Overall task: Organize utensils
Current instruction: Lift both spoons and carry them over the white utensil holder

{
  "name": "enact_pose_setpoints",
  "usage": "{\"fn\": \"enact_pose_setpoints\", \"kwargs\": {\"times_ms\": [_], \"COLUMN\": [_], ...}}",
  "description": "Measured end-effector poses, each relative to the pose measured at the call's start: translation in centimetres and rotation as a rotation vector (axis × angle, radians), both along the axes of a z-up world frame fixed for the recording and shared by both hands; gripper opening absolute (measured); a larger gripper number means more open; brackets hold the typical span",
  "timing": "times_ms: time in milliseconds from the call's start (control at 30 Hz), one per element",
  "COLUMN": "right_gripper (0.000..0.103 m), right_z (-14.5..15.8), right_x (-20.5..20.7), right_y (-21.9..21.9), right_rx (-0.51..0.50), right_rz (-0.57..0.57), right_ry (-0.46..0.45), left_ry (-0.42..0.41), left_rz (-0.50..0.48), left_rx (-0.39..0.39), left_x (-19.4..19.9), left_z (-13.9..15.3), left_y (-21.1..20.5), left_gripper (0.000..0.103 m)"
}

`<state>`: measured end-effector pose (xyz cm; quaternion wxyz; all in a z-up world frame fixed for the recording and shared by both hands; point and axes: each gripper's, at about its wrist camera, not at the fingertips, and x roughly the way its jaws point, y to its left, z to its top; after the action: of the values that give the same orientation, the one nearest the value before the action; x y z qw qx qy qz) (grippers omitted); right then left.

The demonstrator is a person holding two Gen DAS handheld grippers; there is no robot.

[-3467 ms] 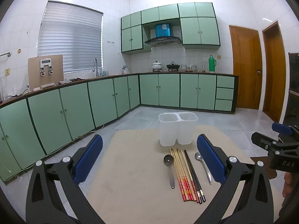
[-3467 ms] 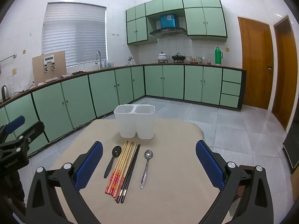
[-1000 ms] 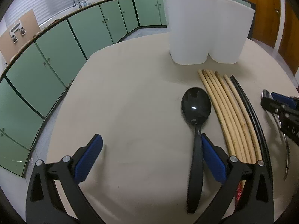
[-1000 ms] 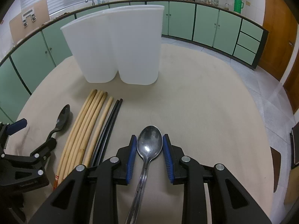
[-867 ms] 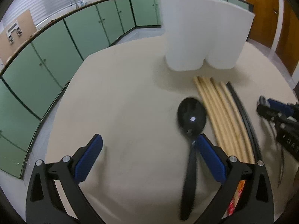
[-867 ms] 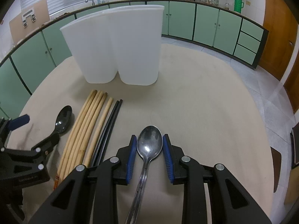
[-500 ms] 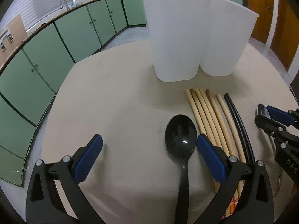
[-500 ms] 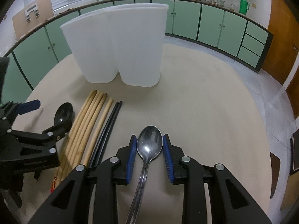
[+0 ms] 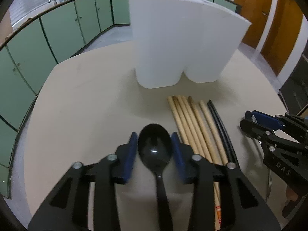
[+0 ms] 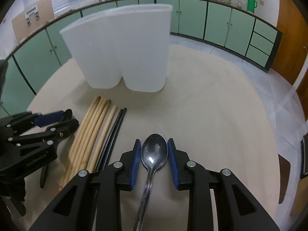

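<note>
Left gripper, jaws just closing, pinches glossy black plastic spoon flat on beige table. Right gripper clamps dull steel spoon. White two-compartment plastic holder stands at 12 o'clock, beyond the tan chopsticks.

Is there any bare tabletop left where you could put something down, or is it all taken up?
Plenty. The table is bare right of the metal spoon and holder, and left of the black spoon out to the edge. It is crowded between the spoons, where the chopsticks lie in front of the holder.
</note>
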<state>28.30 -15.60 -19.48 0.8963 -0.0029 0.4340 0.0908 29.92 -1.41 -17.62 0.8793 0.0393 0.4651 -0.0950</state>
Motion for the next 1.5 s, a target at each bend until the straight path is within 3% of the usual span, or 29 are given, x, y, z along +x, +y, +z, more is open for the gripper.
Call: {"fn": "enact_pose_setpoints", "kwargs": {"times_ms": [100,367,767,1000,1233,1367,1500], "right_gripper": [0.028,0.028,0.027,0.027,0.027,0.027,0.027], "right_z": [0.6,3.9,10.3,15.6,20.1,21.1,20.2], "right_x": [-0.7,-3.2,-4.5,-3.0,0.2,2.8,5.9], "right_y": [-0.6,-1.6,-2.5,-3.2,-3.2,-2.7,-2.1], "right_rx": [0.032,0.100,0.173,0.220,0.212,0.185,0.166], "right_rz": [0.013,0.049,0.081,0.105,0.101,0.075,0.039], "right_ry": [-0.044,-0.207,-0.394,-0.469,-0.550,-0.580,-0.576], "left_ry": [-0.026,-0.207,-0.459,-0.589,-0.719,-0.746,-0.754], "left_rz": [-0.013,-0.001,0.032,0.030,0.038,0.052,0.062], "left_rx": [-0.052,-0.219,-0.241,-0.262,-0.219,-0.211,-0.199], "left_x": [-0.6,-4.1,-6.6,-4.1,0.5,2.9,4.9], "left_z": [0.5,4.2,10.1,14.3,18.0,18.6,18.1], "left_y": [0.3,1.7,1.1,0.1,-2.1,-3.1,-3.8], "left_gripper": [0.034,0.034,0.034,0.034,0.034,0.034,0.034]}}
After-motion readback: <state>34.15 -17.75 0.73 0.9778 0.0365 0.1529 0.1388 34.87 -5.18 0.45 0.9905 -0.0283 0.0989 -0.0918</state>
